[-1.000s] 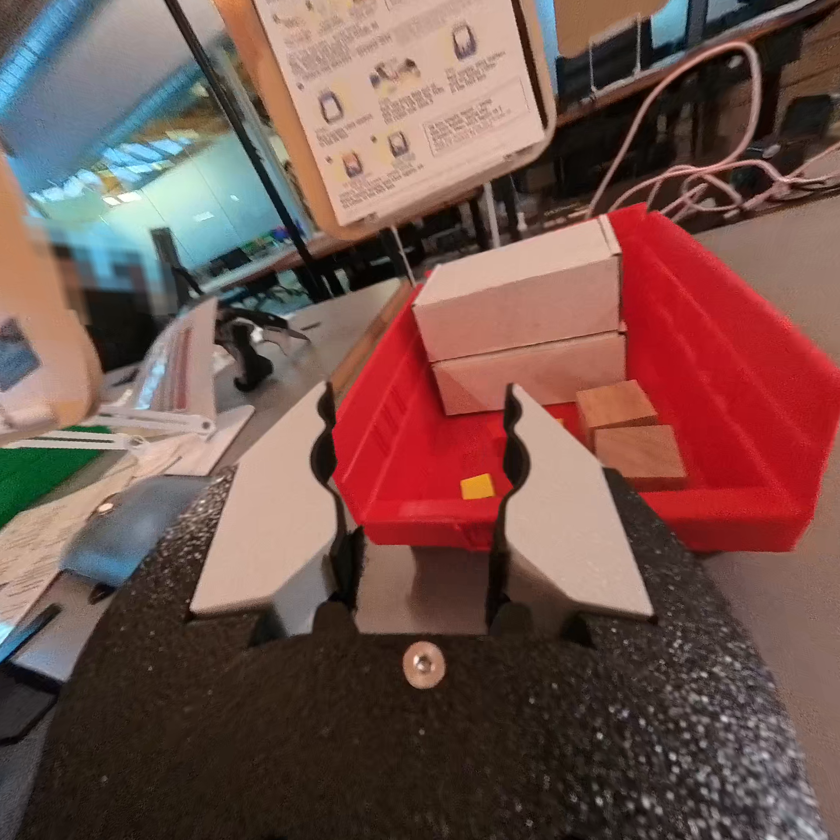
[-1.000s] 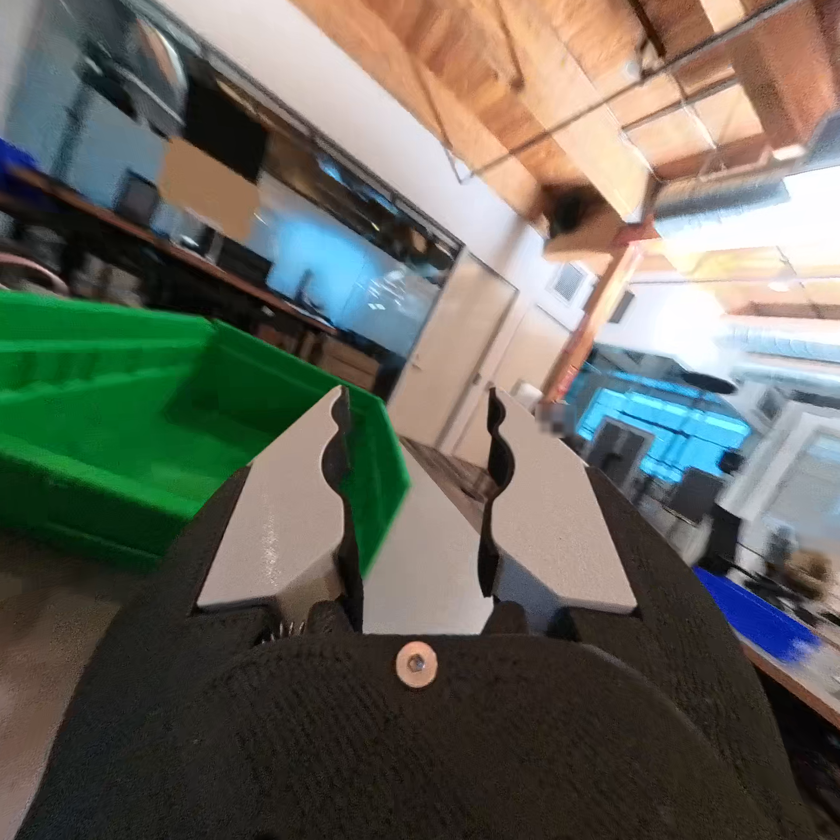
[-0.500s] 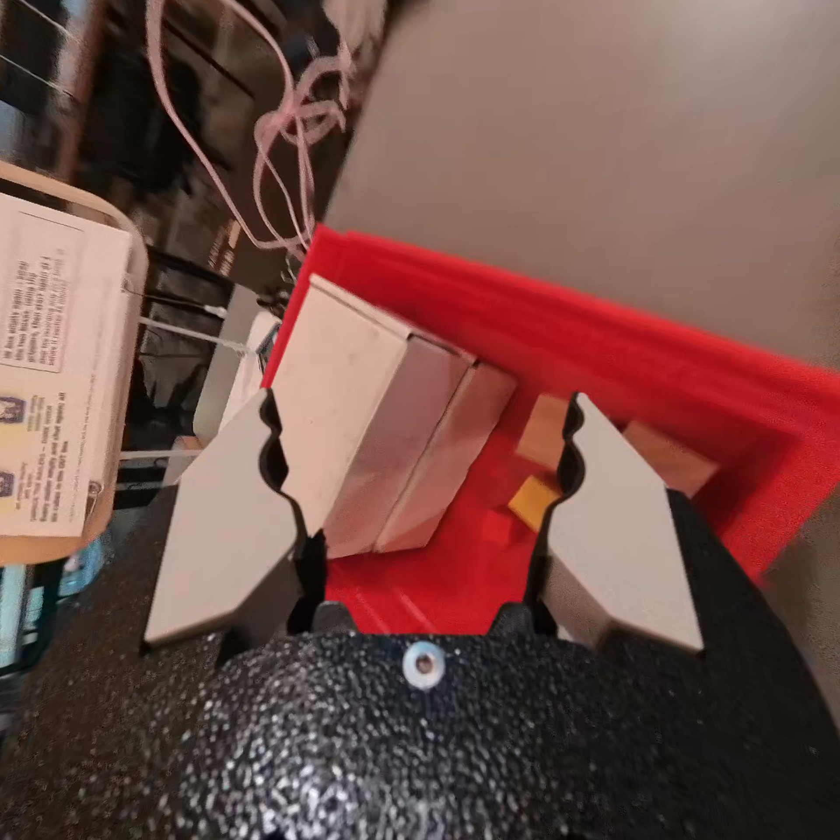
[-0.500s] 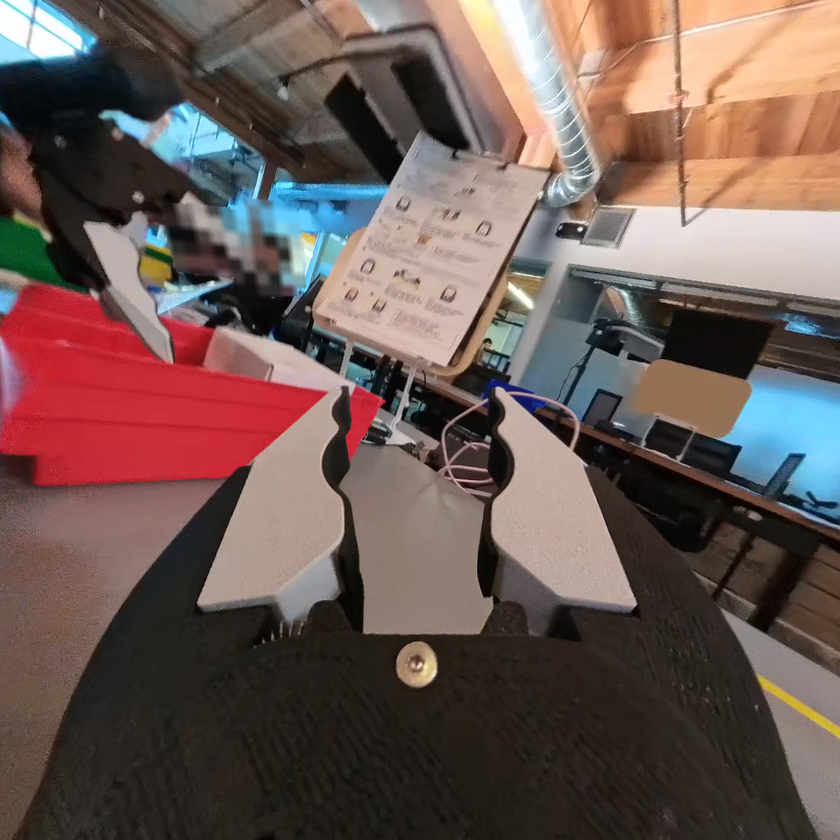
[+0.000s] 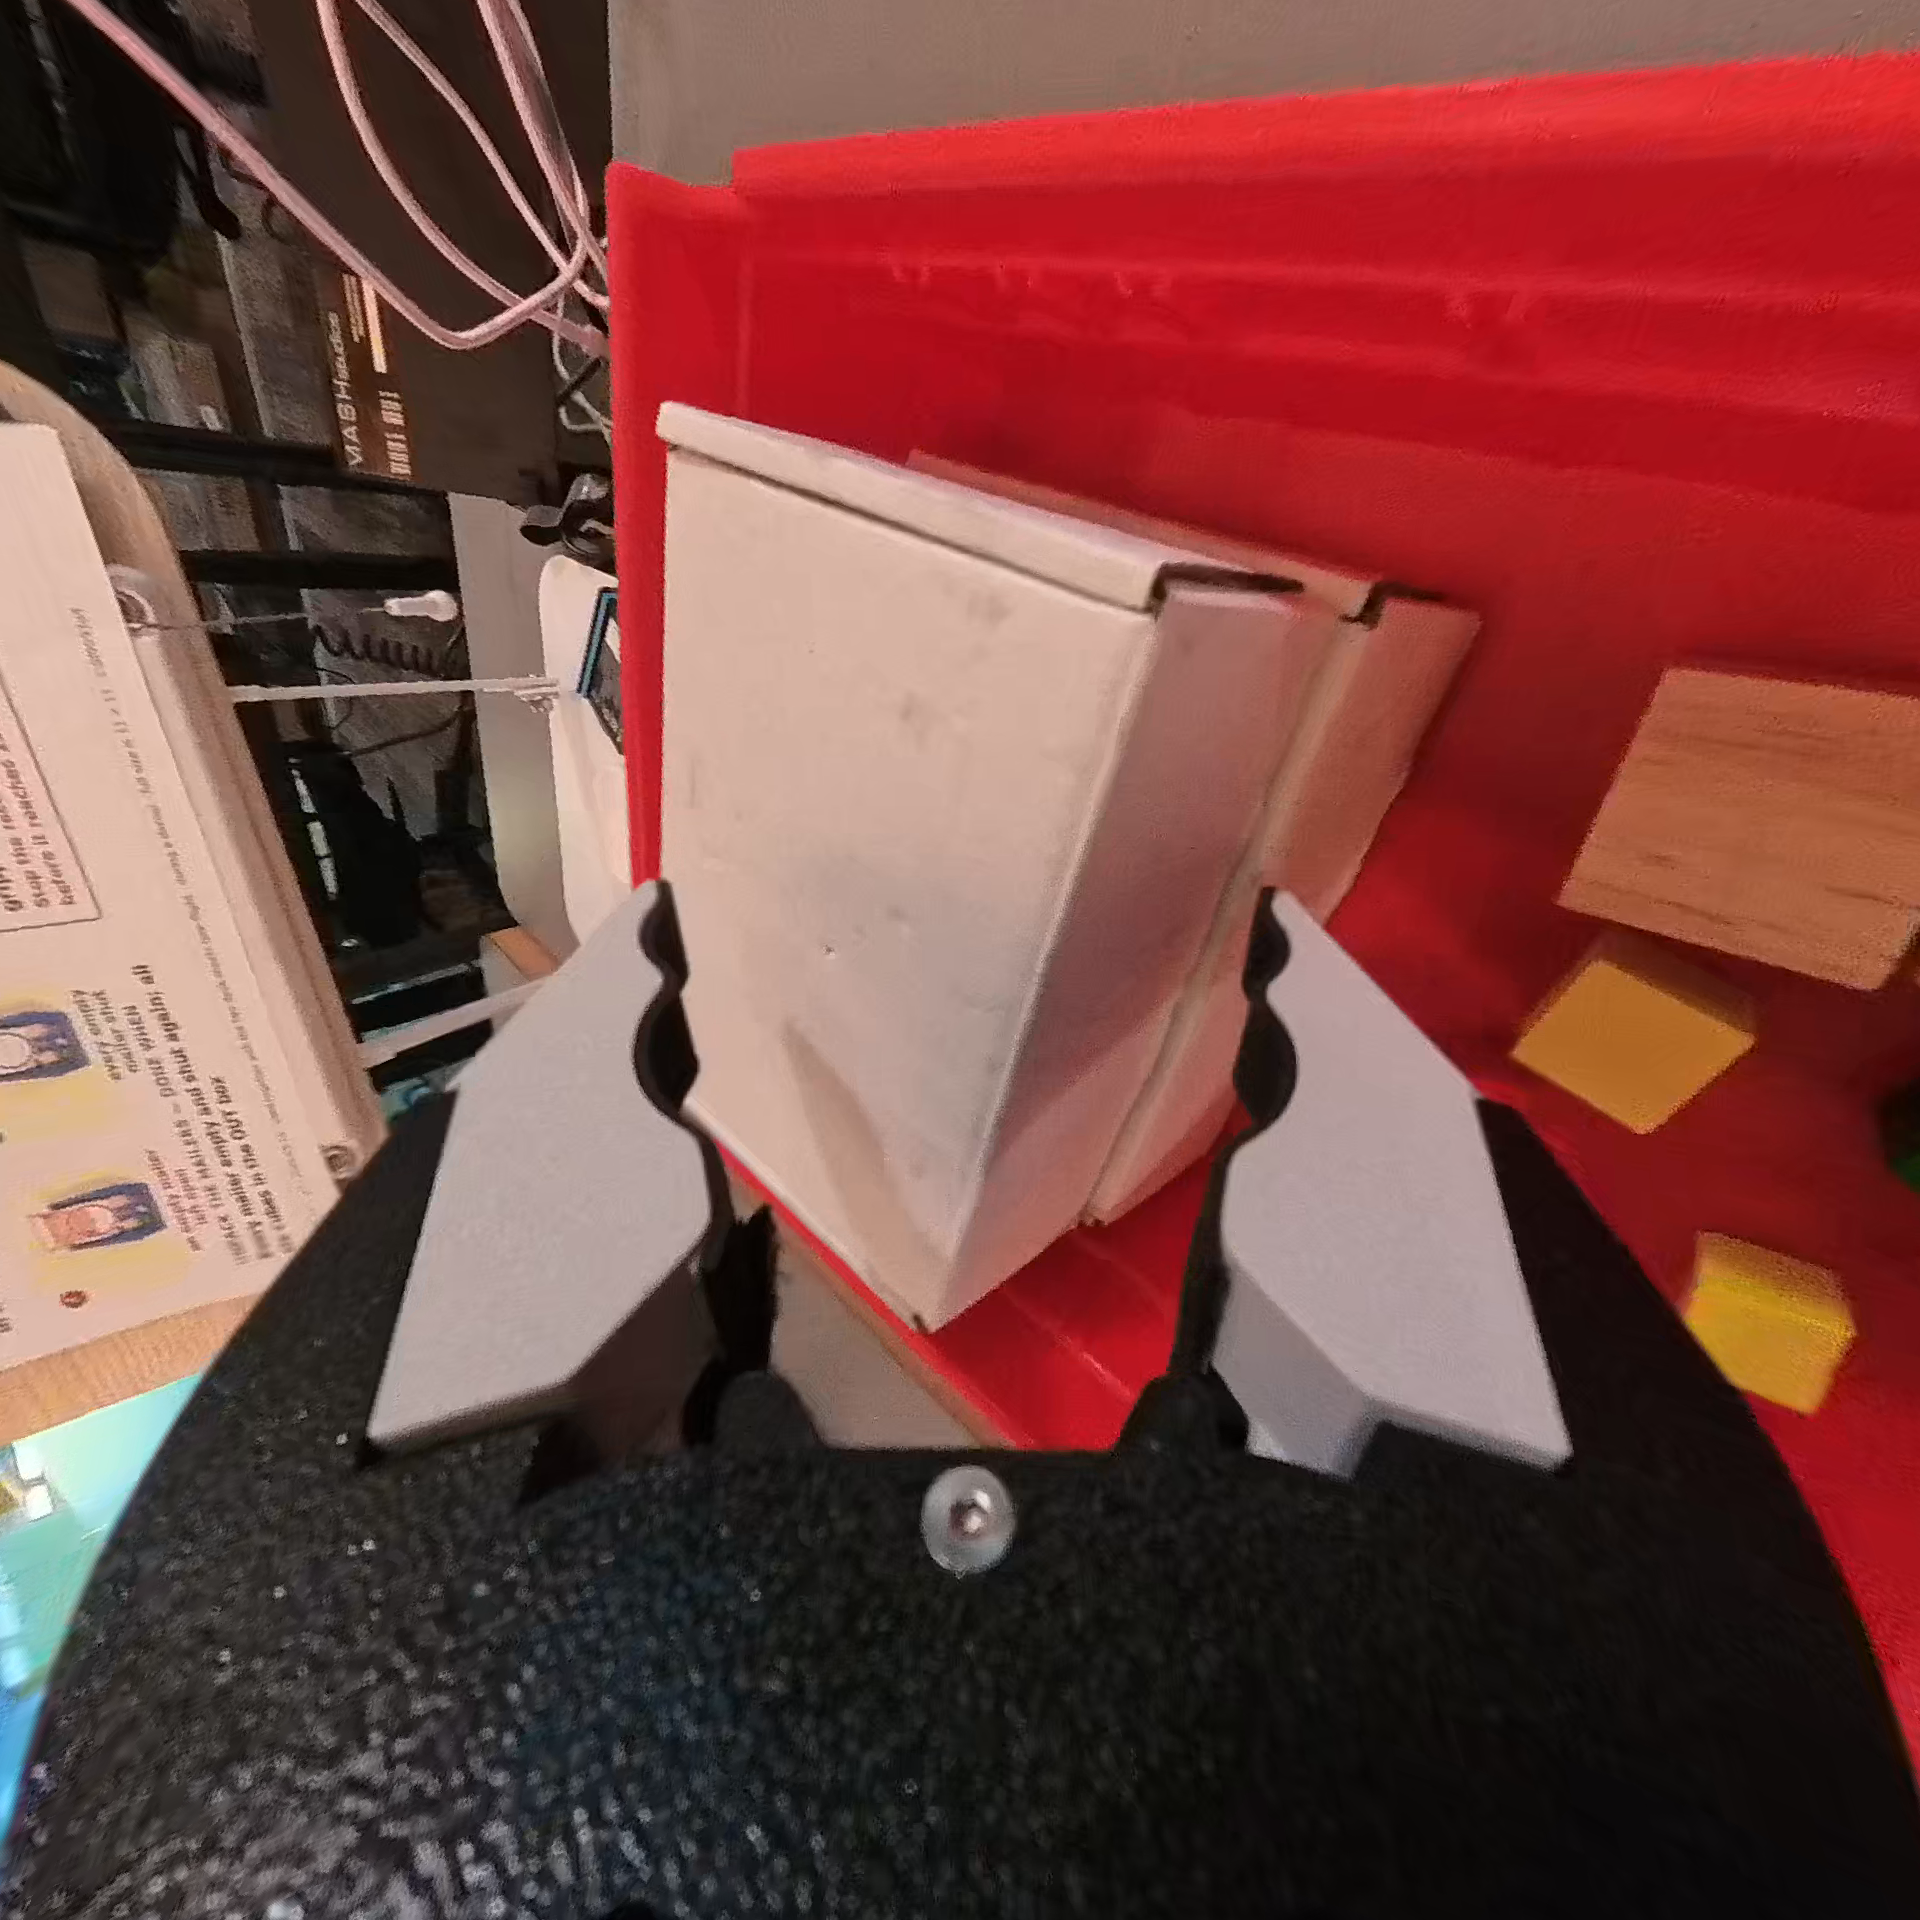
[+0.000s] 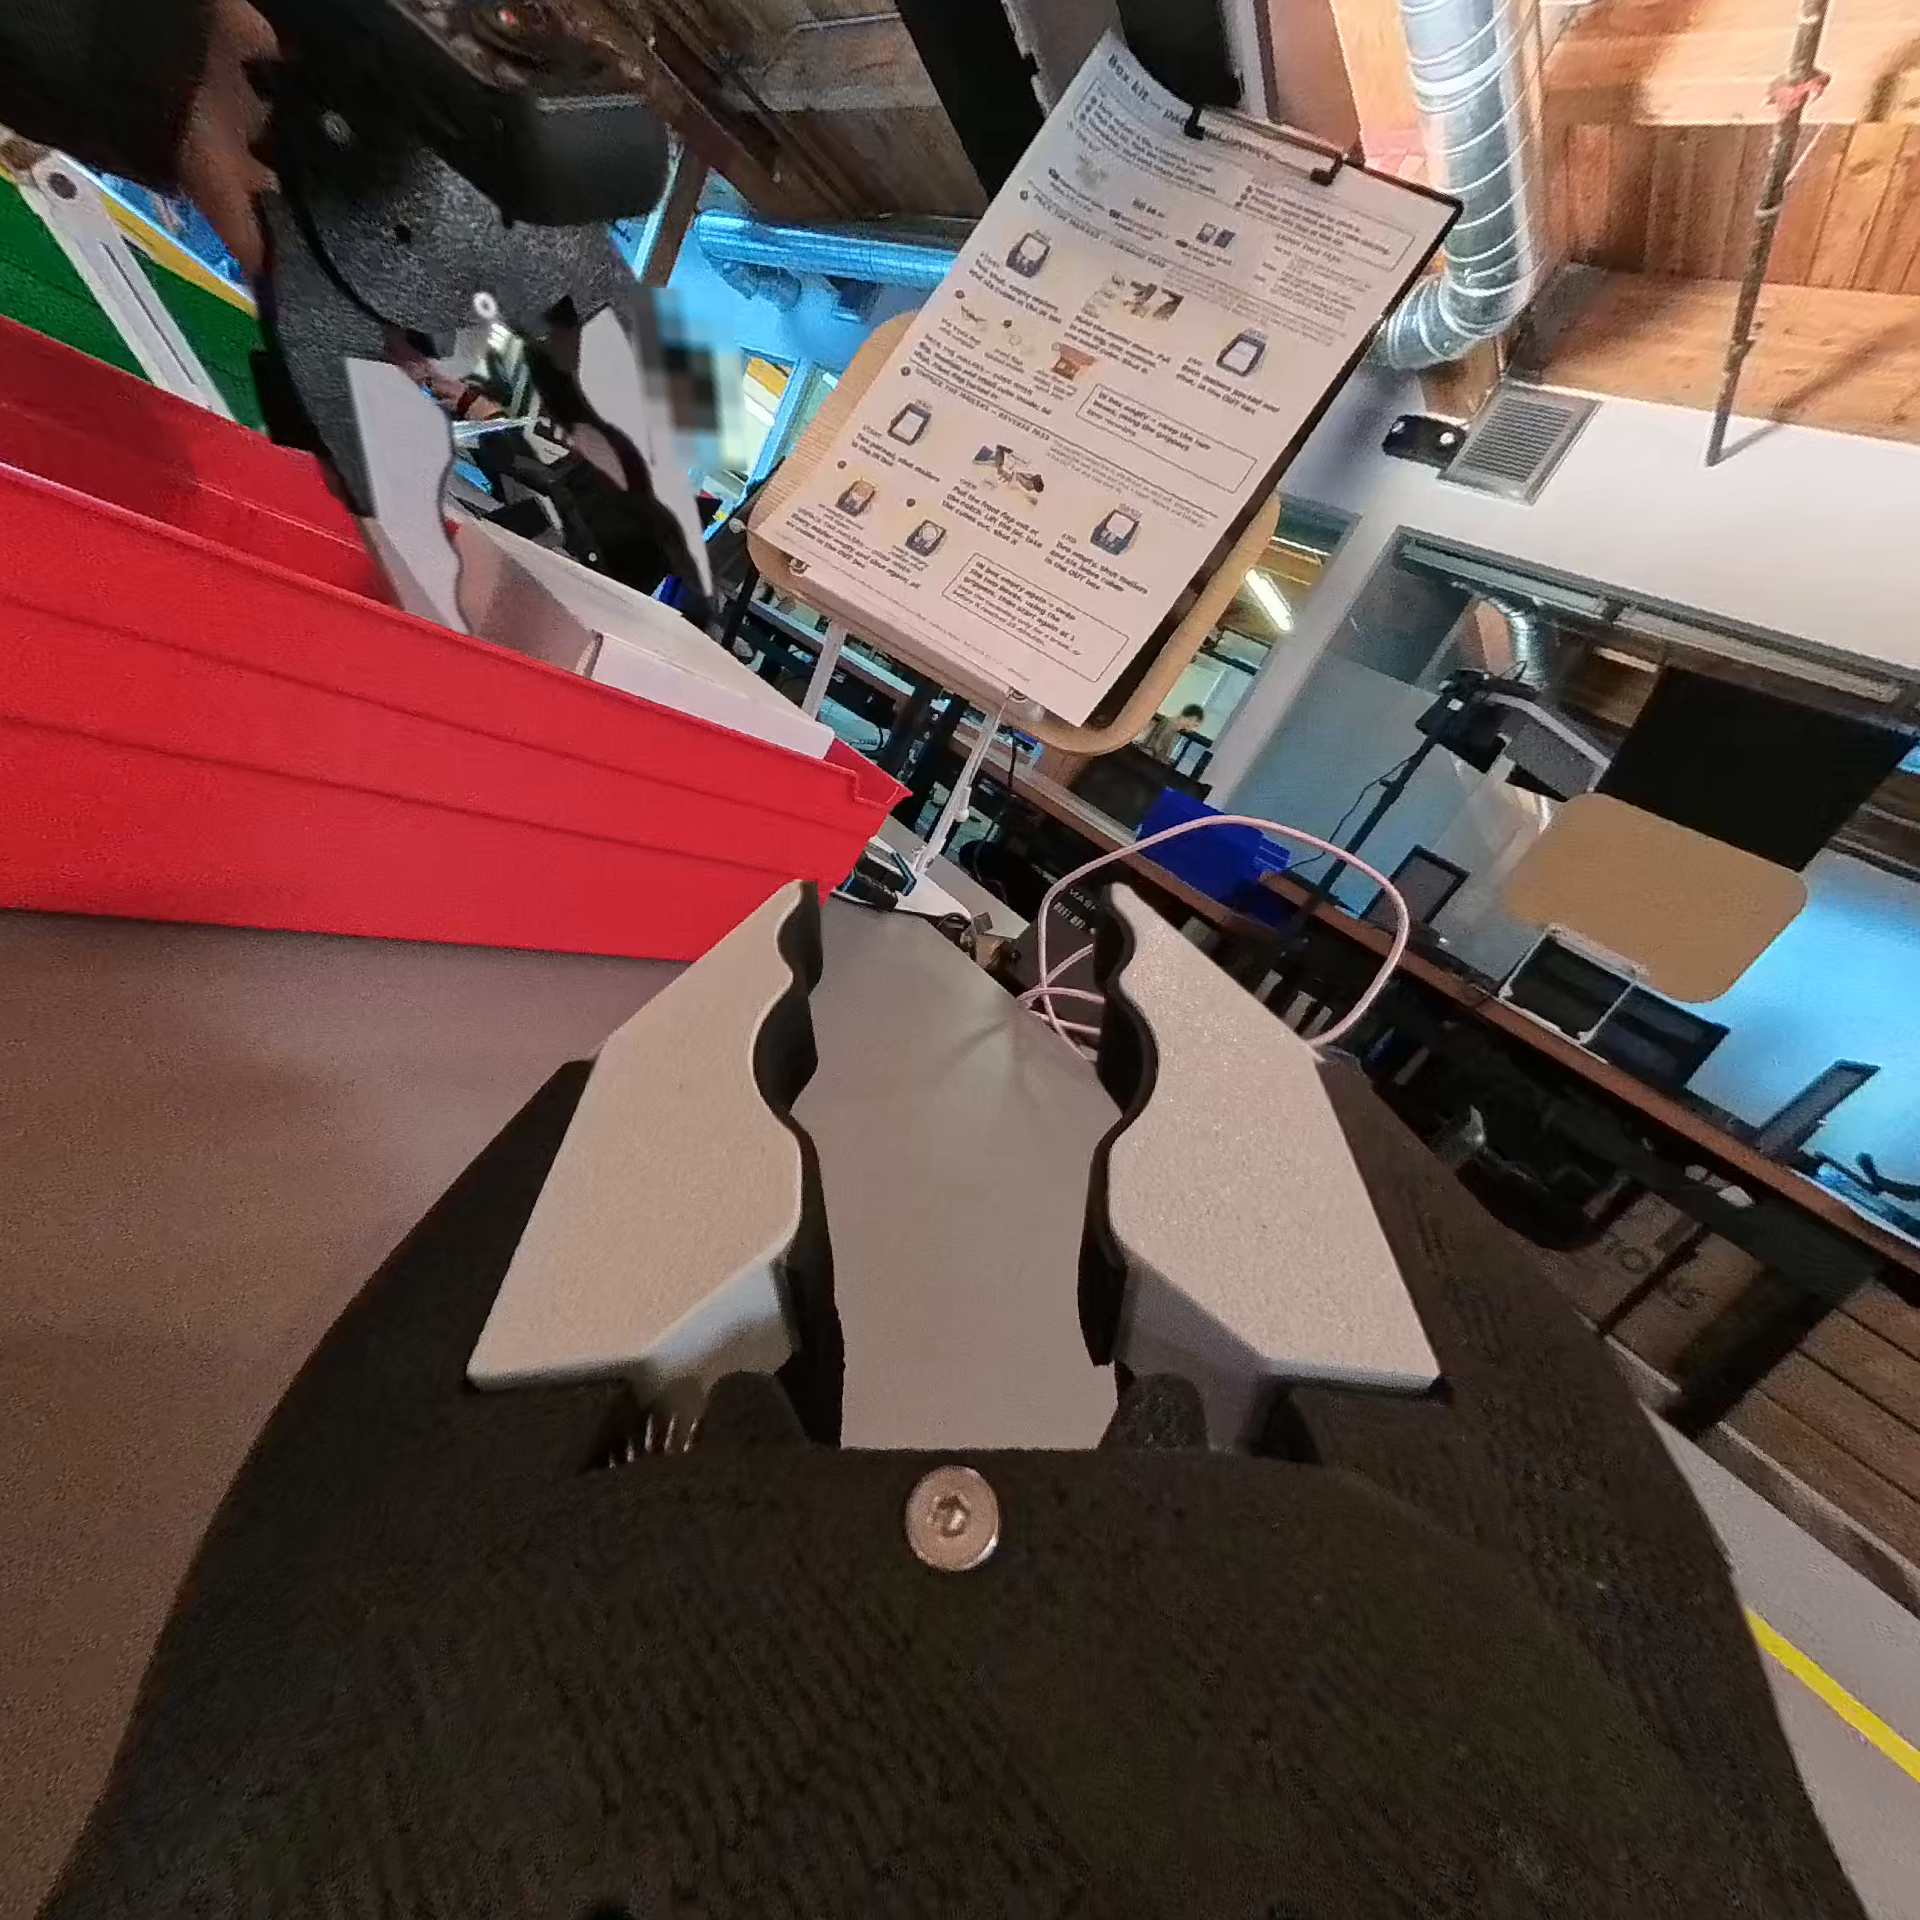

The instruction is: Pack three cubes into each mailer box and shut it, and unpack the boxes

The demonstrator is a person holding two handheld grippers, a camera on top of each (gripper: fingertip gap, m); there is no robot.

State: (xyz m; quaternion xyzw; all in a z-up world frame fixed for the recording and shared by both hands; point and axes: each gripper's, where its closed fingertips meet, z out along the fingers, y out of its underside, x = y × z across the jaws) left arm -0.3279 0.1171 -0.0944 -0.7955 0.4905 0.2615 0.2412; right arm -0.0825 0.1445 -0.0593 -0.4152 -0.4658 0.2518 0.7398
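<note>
Red plastic fills most of what we see past the left gripper (image 5: 961,997): the red bin (image 5: 1351,312) now sits close under it, where a second ago it lay farther off and level. Our left fingers (image 5: 582,1122) stand wide apart, wider than a second ago, straddling the upper white mailer box (image 5: 894,831); the left pad looks just at its edge, and we cannot tell whether it presses. A second white mailer box (image 5: 1371,748) lies under the first. Beside them in the bin are a wooden cube (image 5: 1766,810) and two yellow cubes (image 5: 1631,1029). Our right gripper (image 6: 956,1008) has swung from a green bin to face the red bin's outer wall (image 6: 416,810) and a clipboard (image 6: 1091,416), its fingers slightly closer together, apart on bare air above the table (image 6: 260,1091).
</note>
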